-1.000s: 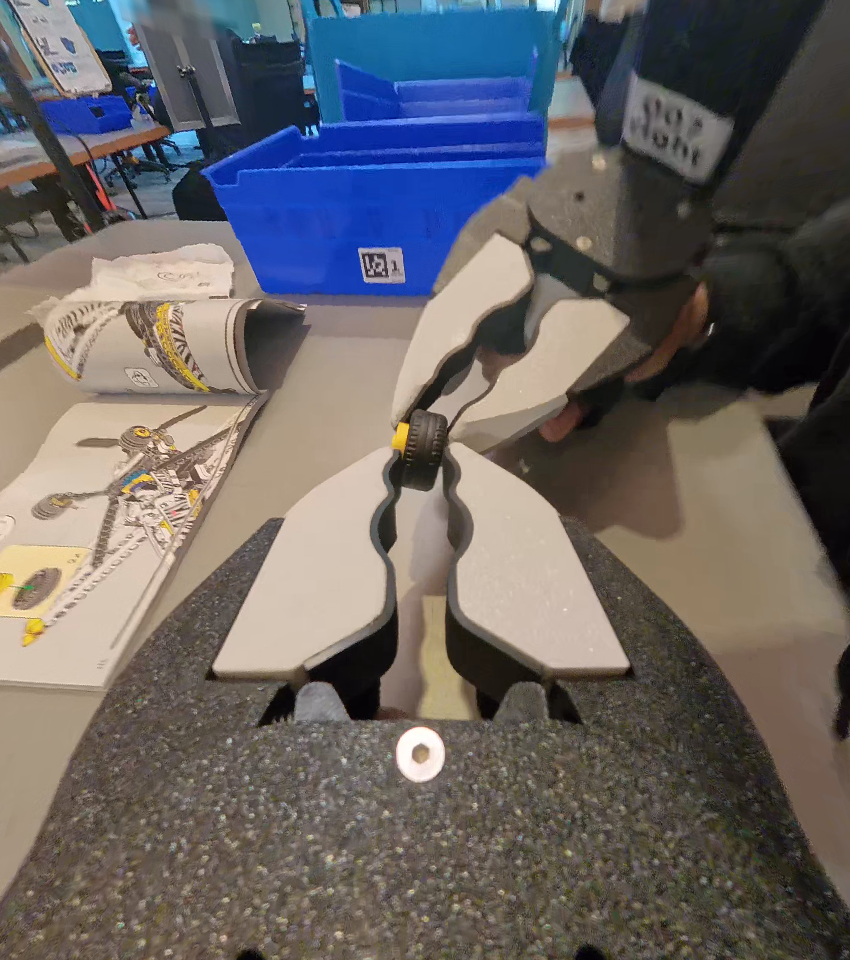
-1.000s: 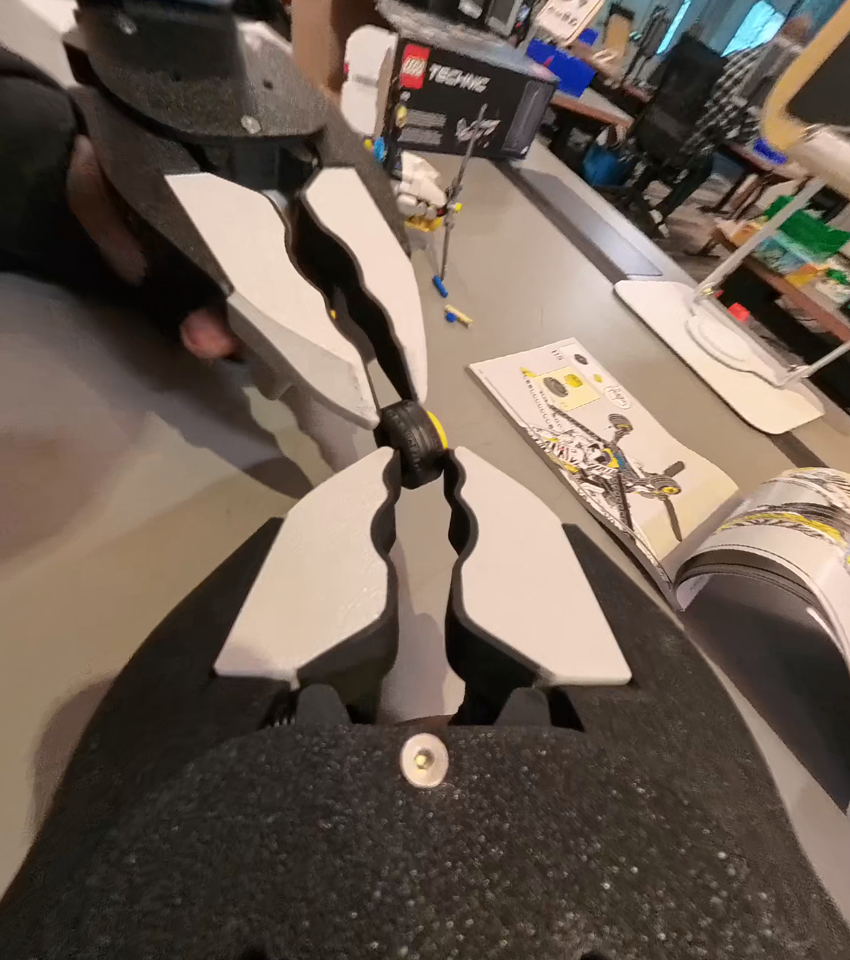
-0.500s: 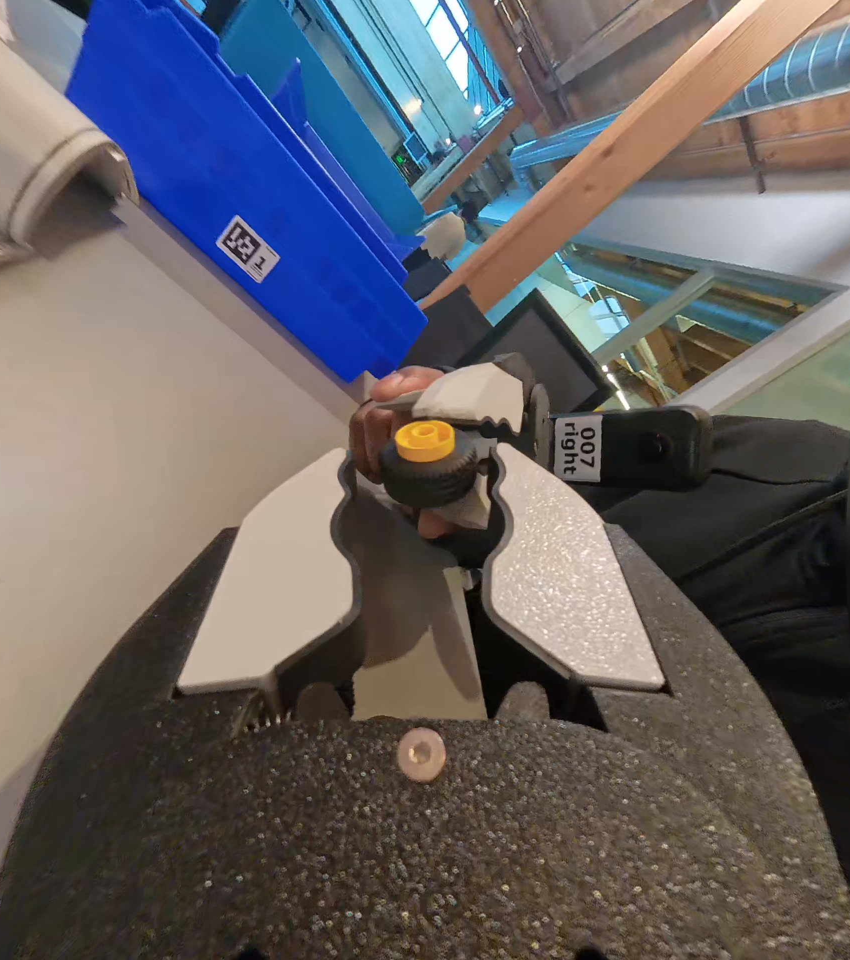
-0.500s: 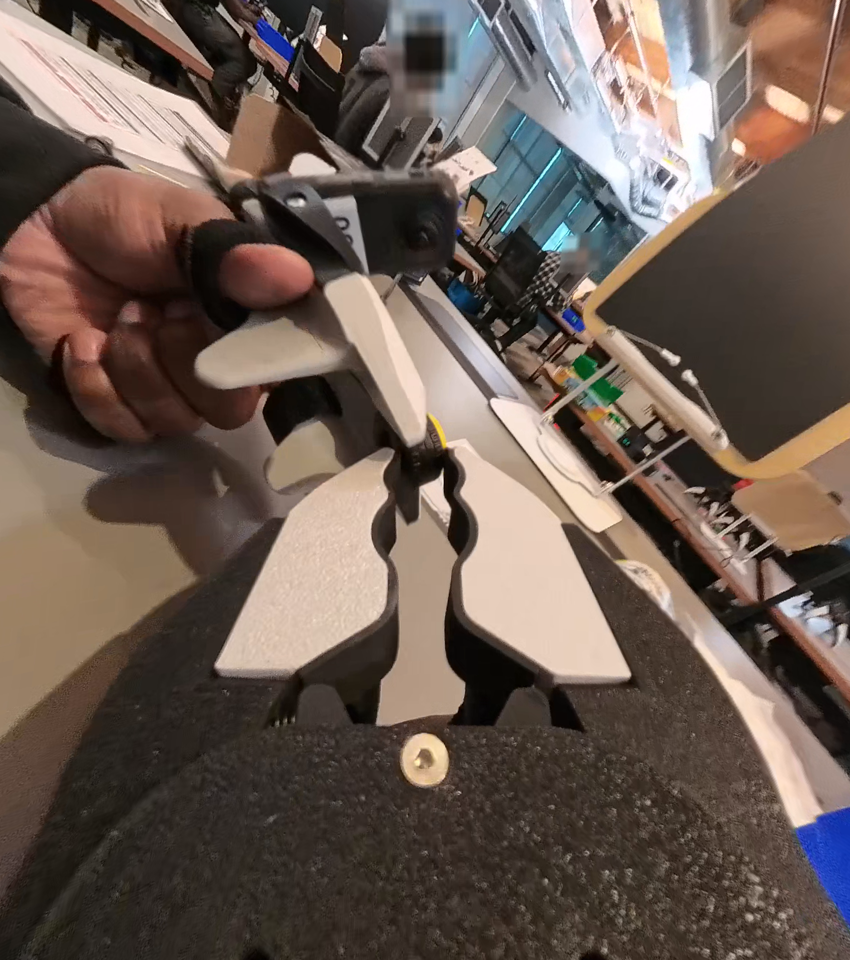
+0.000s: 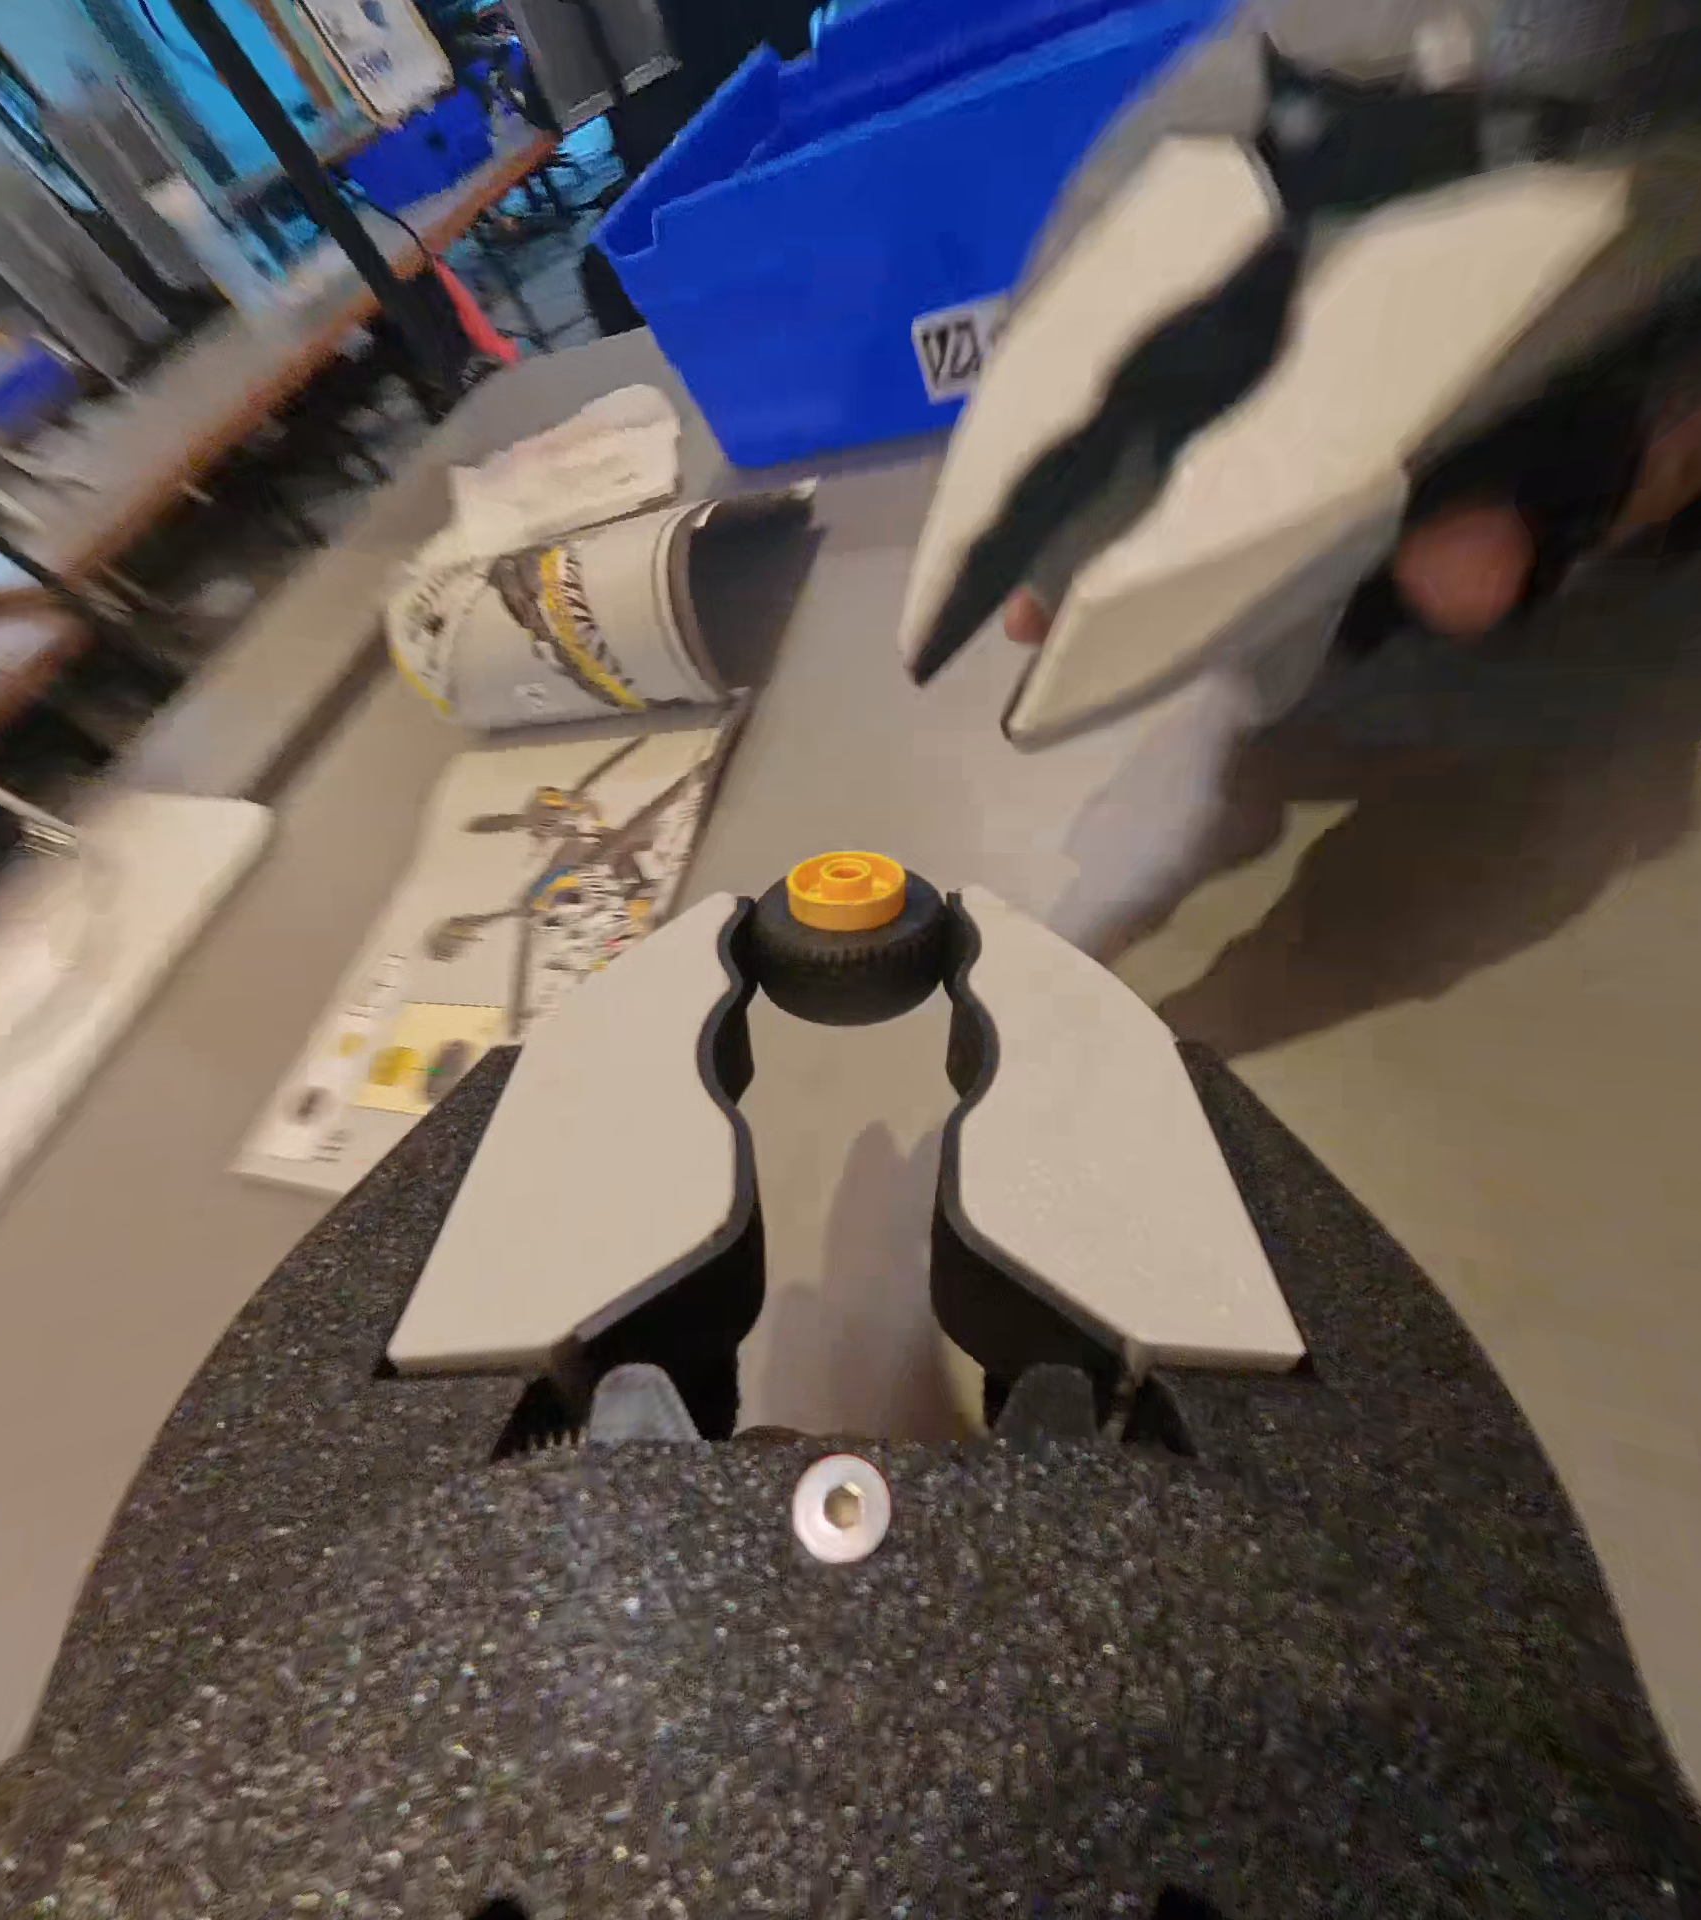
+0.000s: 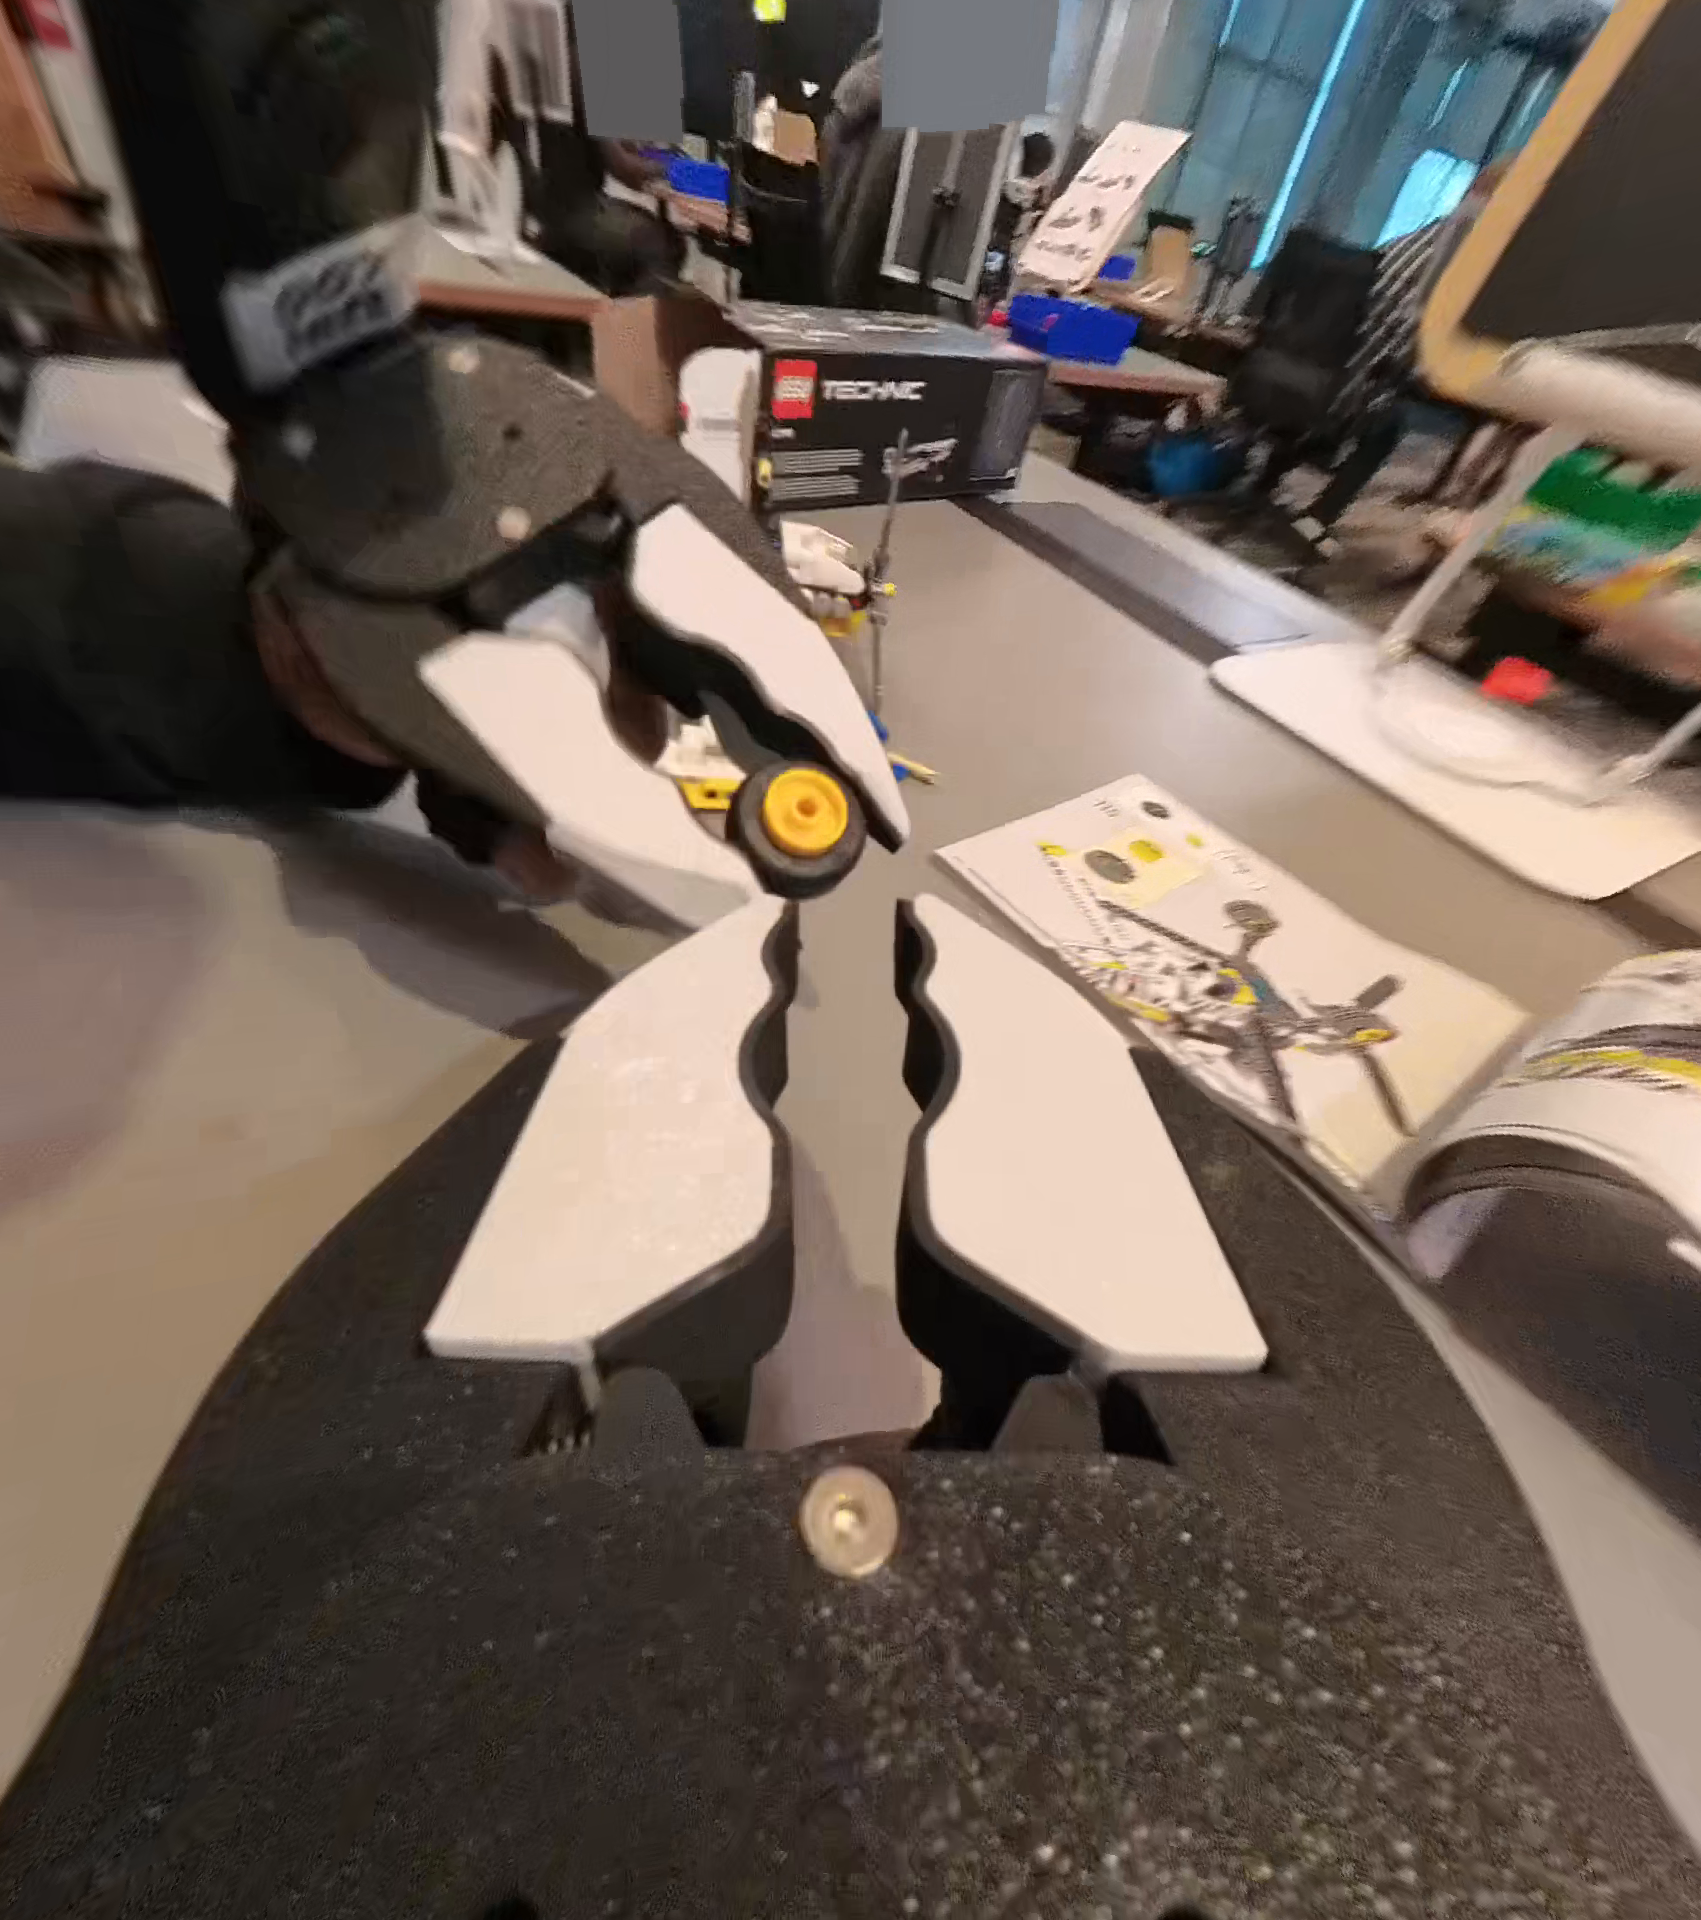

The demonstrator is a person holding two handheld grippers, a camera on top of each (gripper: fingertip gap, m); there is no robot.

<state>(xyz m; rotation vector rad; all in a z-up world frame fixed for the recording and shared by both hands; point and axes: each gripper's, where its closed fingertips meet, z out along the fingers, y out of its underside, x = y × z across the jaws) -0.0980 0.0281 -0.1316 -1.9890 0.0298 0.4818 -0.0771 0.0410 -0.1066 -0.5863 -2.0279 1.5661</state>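
While the left tool [image 5: 846,935] pinches a small toy wheel [image 5: 844,951] at its very tips, the wheel sits up off the grey surface [image 5: 1448,1247]. The wheel has a black tyre and a yellow hub. Both grey fingertips [image 5: 711,935] press on the tyre, one on each side, with the hub facing up in the left wrist view.

The right tool [image 6: 844,909] holds nothing. Its fingers stand a little apart with only bare surface showing between them. The wheel [image 6: 799,831] hangs just beyond its tips, near but not touching.

The left wrist view shows a blue bin [image 5: 825,260] at the back and the right tool [image 5: 991,665] up high, blurry. It also shows an open instruction booklet [image 5: 555,883] with a curled page.

Only the right wrist view shows a black toy box [image 6: 903,416], some small loose toy parts [image 6: 846,592] by it, and a white lamp base [image 6: 1448,758]. It shows the yellow hub from the side.
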